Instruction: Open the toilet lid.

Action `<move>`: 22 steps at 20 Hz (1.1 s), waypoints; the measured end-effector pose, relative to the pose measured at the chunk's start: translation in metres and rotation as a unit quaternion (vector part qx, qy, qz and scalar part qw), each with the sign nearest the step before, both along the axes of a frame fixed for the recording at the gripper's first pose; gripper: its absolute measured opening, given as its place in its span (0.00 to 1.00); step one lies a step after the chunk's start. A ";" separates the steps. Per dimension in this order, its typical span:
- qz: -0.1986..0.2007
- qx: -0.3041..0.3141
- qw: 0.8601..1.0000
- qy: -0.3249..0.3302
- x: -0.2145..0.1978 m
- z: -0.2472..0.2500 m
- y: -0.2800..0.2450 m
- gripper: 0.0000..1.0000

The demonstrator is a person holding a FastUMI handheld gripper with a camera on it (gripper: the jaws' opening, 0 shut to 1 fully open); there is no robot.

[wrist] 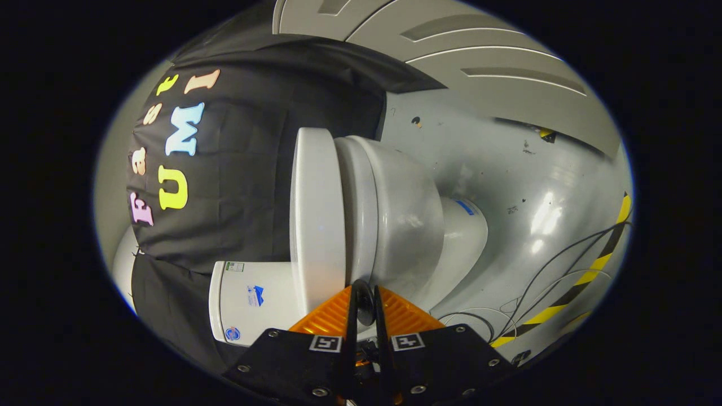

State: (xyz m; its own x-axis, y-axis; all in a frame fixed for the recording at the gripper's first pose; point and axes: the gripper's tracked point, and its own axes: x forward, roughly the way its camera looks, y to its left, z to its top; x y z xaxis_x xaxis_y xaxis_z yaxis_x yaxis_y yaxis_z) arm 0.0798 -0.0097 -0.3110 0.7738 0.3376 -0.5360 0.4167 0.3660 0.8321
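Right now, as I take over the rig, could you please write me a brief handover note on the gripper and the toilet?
Gripper: fingers close together, nearly shut, holding nothing; the camera is rolled on its side.
Toilet lid: down on the seat, just ahead of the fingertips, which sit near the seam between the lid and the bowl.
Tank: beside the lid, against the black cloth.
Cables: loose on the grey floor past the bowl.
Done: approach only.
Left: catch the lid's edge and swing it open towards the tank.

Glossy smooth ceramic toilet [395,214], matt black cloth wall [254,169], shiny floor [536,197]
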 end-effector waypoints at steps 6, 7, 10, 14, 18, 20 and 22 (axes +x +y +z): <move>-0.010 0.031 0.999 -0.001 0.000 0.004 0.001 0.09; -0.012 0.036 0.999 -0.003 0.000 0.007 0.001 0.07; 0.000 0.027 1.000 -0.002 -0.001 0.009 0.004 0.00; 0.007 0.002 1.000 0.003 -0.002 0.013 0.005 0.00; 0.010 -0.017 1.000 -0.002 -0.001 0.024 0.008 0.00; 0.016 -0.032 0.999 -0.006 -0.001 0.030 0.009 0.00; 0.017 -0.044 0.999 -0.010 0.000 0.039 0.011 0.00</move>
